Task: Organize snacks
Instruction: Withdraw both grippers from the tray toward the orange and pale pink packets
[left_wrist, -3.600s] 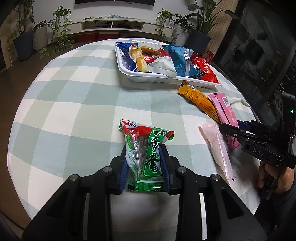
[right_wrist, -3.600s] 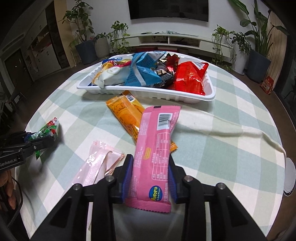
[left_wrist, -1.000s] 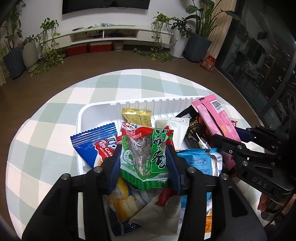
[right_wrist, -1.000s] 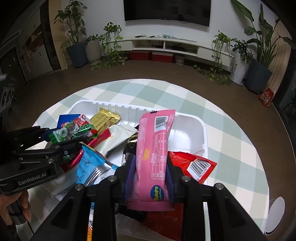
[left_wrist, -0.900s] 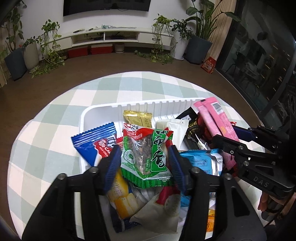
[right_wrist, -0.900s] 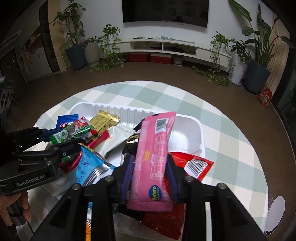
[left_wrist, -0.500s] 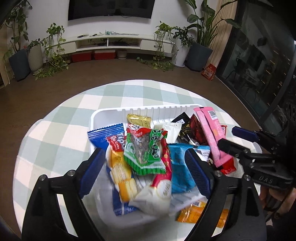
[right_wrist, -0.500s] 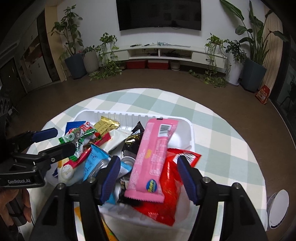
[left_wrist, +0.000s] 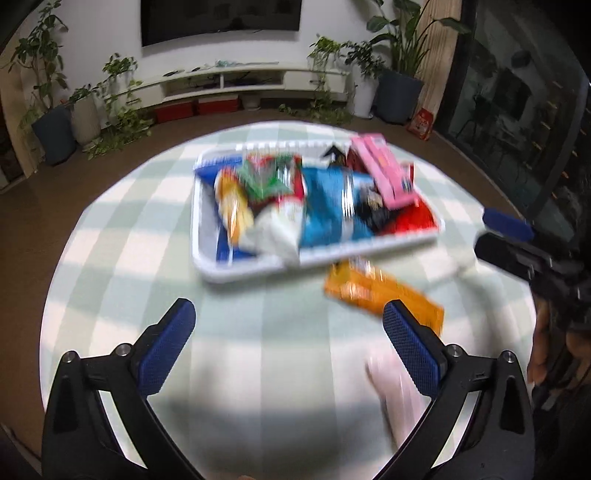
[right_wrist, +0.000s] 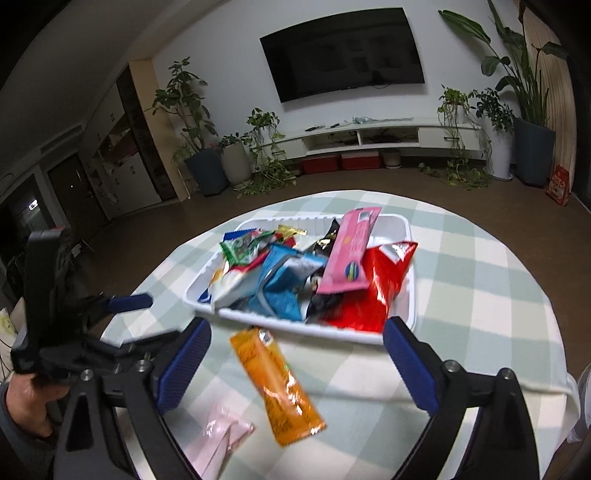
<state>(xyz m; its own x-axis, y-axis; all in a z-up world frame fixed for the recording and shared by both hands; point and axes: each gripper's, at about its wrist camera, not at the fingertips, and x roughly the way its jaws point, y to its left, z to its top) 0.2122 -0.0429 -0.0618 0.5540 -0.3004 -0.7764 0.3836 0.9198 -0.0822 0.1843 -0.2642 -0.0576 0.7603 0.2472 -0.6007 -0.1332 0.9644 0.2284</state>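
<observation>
White plastic forms the tray (right_wrist: 410, 295) that sits toward the far side of the round table (right_wrist: 498, 295), whose cloth is checked in pale green and white. Snack packets are heaped in the tray: a pink wrapper (right_wrist: 349, 254) leans over a red bag (right_wrist: 373, 291), a blue bag (right_wrist: 284, 280) lies in the middle, and a green packet (right_wrist: 242, 245) rests at the tray's left end (the left wrist view is badly blurred, so labels cannot be read). Just outside the tray's near rim an orange packet (right_wrist: 279, 384) lies flat on the cloth, and a pale pink packet (right_wrist: 218, 439) lies nearer still. The left gripper (left_wrist: 288, 341) hangs above the cloth with jaws spread wide and nothing between them. The right gripper (right_wrist: 295, 360) is likewise wide apart and empty, above the orange packet.
</observation>
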